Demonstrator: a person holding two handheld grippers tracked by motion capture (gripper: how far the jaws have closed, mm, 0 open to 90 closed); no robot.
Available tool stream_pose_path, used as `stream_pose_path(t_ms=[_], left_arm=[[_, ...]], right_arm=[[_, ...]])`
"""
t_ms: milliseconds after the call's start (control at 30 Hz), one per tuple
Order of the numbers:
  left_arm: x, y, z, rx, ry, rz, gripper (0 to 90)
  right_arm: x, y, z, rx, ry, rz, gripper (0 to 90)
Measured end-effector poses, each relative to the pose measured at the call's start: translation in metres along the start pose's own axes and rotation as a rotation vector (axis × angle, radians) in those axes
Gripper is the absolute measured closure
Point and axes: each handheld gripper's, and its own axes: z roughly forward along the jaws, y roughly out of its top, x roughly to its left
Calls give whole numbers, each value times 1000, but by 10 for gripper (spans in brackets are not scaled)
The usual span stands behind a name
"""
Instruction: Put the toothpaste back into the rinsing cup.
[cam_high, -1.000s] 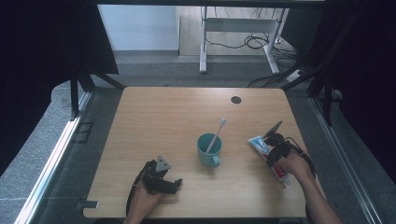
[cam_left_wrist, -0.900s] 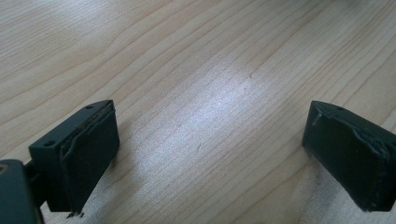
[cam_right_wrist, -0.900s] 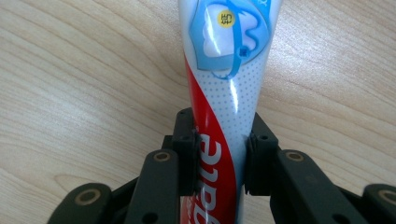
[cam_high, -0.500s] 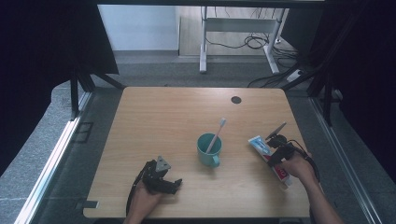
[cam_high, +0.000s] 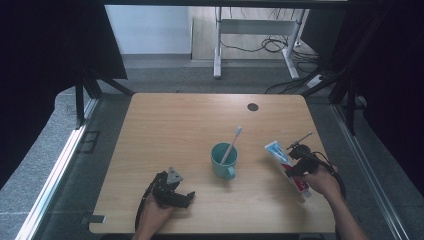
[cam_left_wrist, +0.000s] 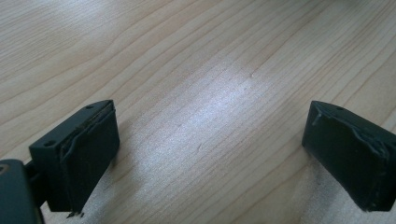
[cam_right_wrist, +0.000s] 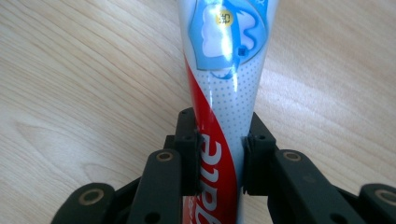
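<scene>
Since the right gripper (cam_right_wrist: 219, 158) already has its 2 jaws clamped on the toothpaste tube (cam_right_wrist: 224, 93), the step in hand looks like securing and lifting that tube, and it goes best if the squeeze stays firm but not crushing: the body is soft and could bulge or slip. The pads sit on the red lettered stretch near one end rather than at the middle, so the long free part may sag when raised; a slow, level lift should keep it steady and clear of the teal mug (cam_high: 223, 160) with the toothbrush (cam_high: 232, 144) standing in it.

In the high view the toothpaste tube (cam_high: 278, 152) lies flat on the table (cam_high: 165, 130) at its right side, just right of the mug. Its long axis runs diagonally, the broad blue end pointing away from the person and toward the table's middle, the other end toward the right hand (cam_high: 322, 181).

The left gripper (cam_left_wrist: 210, 154) rests low over bare wood with its jaws spread wide, grasping nothing.
</scene>
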Motion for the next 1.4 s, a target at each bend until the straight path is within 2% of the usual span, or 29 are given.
stream_pose_path(t_ms=[267,600,833,1400], left_arm=[[0,0,0,0,0,0,38],[0,0,0,0,1,-1,38],[0,0,0,2,1,0,38],[0,0,0,0,2,-1,39]], right_arm=[[6,-5,-10,-98,22,-25,720],[13,-10,-16,-191,64,-38,720],[21,-13,-19,-251,70,-59,721],[36,-10,-30,-407,124,-89,721]])
